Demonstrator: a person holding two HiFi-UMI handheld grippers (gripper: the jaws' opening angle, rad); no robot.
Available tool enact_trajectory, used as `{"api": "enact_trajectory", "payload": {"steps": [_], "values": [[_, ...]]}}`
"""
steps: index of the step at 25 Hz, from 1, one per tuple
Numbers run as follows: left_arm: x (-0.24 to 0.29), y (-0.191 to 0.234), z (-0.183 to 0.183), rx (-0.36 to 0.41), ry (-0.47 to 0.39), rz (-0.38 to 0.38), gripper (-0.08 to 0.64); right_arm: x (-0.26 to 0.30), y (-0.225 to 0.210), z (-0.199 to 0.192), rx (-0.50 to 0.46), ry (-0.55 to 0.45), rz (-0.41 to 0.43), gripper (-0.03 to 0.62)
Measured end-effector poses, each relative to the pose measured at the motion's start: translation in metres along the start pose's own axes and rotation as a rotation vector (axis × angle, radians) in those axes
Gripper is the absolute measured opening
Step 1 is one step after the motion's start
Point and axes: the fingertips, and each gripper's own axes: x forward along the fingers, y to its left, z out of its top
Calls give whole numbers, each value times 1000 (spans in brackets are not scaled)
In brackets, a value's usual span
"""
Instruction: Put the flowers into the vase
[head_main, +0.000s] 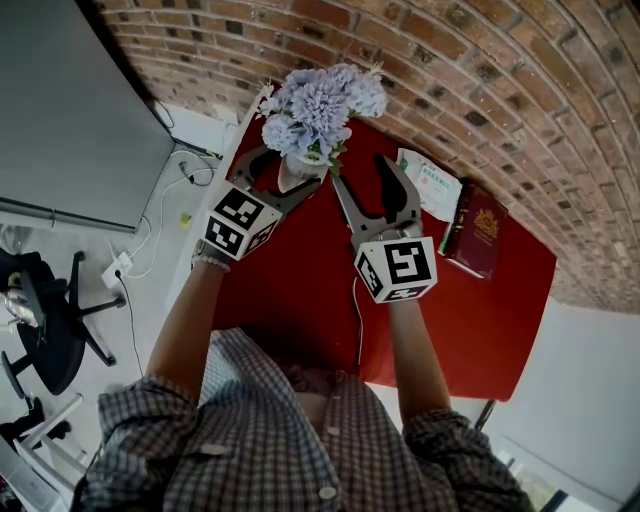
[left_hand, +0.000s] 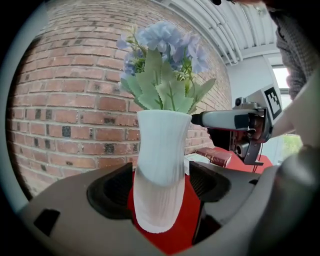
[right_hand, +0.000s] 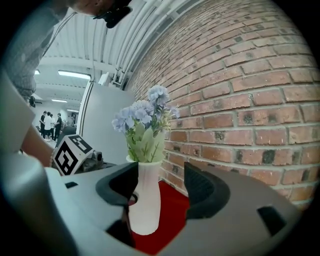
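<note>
The flowers (head_main: 320, 100) stand already in the vase (left_hand: 160, 165), which is upright on the red counter (head_main: 300, 290), close to the brick wall. From how things lie, the task looks nearly finished.

The left hand-held gripper (head_main: 283, 172) has its jaws narrow around the lower body of the vase. One pad lies at the wall of the vase, but at the other pad a thin strip of red counter shows, so I judge that it encloses the vase and does not clamp it. The right hand-held gripper (head_main: 362, 172) has its jaws wide and holds nothing. It is just beside the vase and apart from it.

The vase is white, ribbed and tall on a small foot. It is probably stiff, smooth and breakable, and with the big flower head on top it may tip easily. The best place to hold it is low on the body, with soft pressure. The flowers look light and soft, so they should be taken by the stems and not by the blooms.
</note>
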Motion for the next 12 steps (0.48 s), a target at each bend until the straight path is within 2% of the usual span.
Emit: {"api": "enact_trajectory", "payload": {"steps": [3,7,9,12], "values": [[-9,2,-5,-16,-3,8,345,-3,-2,-5,7,5,-8,276],[-24,5,-10,-28,-10,36,340,-8,1,-14,5,50,-15,207],[-33,5,-12,-16,-7,47,265,-11,3,-18,-14,69,-23,141],[-45,7,-11,4,-9,79,82,-19,6,-19,-19,67,-37,24]]}}
